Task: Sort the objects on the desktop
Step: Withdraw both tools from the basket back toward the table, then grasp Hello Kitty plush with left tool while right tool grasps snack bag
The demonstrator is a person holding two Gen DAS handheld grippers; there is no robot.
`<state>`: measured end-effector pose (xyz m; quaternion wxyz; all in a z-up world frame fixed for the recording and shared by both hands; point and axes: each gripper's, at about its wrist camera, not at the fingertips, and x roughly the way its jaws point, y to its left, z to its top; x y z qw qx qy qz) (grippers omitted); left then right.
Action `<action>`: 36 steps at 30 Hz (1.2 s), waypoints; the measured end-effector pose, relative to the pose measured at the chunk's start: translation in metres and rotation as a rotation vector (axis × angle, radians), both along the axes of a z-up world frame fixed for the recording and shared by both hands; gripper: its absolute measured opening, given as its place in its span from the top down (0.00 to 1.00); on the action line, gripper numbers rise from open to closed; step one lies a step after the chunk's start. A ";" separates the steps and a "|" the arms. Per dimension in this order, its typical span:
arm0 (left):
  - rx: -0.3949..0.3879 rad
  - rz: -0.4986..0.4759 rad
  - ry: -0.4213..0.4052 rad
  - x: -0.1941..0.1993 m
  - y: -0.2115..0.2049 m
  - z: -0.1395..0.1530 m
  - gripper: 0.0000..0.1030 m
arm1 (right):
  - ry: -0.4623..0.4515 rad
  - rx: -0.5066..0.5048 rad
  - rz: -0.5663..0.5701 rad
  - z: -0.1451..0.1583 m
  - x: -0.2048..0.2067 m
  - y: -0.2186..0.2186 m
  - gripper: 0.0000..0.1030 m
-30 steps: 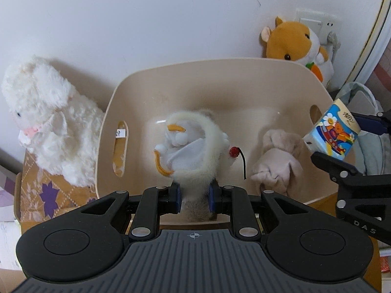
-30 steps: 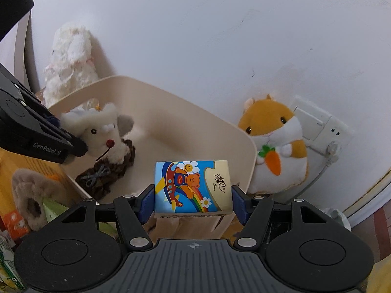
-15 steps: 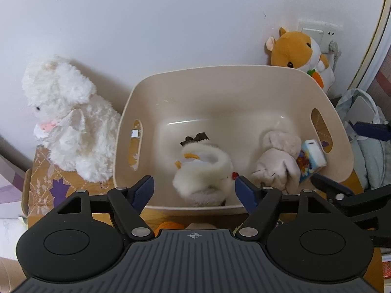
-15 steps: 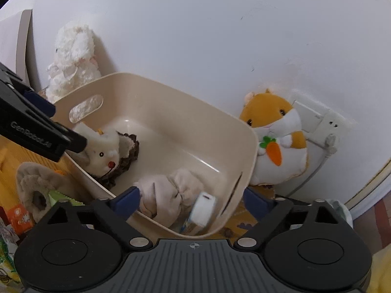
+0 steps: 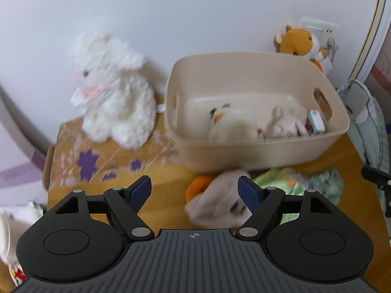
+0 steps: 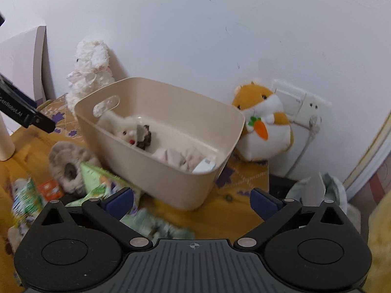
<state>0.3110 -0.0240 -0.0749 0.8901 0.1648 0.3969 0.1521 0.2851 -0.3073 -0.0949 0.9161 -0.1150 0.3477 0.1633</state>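
A beige plastic bin (image 5: 256, 156) (image 6: 156, 171) stands on the wooden desk by the wall. Inside it lie a white plush toy (image 5: 232, 127) (image 6: 124, 127), a beige plush (image 5: 286, 124) (image 6: 180, 157) and a small tissue pack (image 5: 315, 122) (image 6: 204, 166). My left gripper (image 5: 194, 190) is open and empty, pulled back in front of the bin, above a grey plush slipper (image 5: 217, 205). My right gripper (image 6: 191, 200) is open and empty, in front of the bin's near corner.
A white plush lamb (image 5: 110, 92) (image 6: 89, 70) sits left of the bin and an orange hamster plush (image 5: 300, 44) (image 6: 264, 122) right of it by a wall socket. Green packets (image 6: 105, 185), a fuzzy slipper (image 6: 68, 163) and cloth (image 5: 325, 188) lie on the desk's front.
Both grippers opened and dropped the white plush and the tissue pack into the bin, then drew back and away from it. The left view now shows the desk in front.
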 end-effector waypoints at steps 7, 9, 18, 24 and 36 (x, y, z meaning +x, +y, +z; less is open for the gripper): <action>-0.003 0.021 0.050 -0.041 0.024 -0.017 0.23 | 0.041 0.064 -0.018 -0.004 -0.040 0.017 0.00; -0.011 0.018 0.064 -0.052 0.030 -0.020 0.23 | 0.046 0.083 -0.001 -0.004 -0.053 0.030 0.00; -0.018 -0.079 0.125 -0.077 0.037 -0.035 0.23 | 0.130 0.165 -0.010 -0.014 -0.084 0.097 0.00; -0.003 -0.146 0.152 -0.084 0.039 -0.044 0.23 | 0.163 0.151 -0.069 -0.027 -0.084 0.126 0.00; 0.019 -0.233 0.227 -0.077 0.054 -0.062 0.23 | 0.214 0.158 -0.190 -0.047 -0.072 0.144 0.00</action>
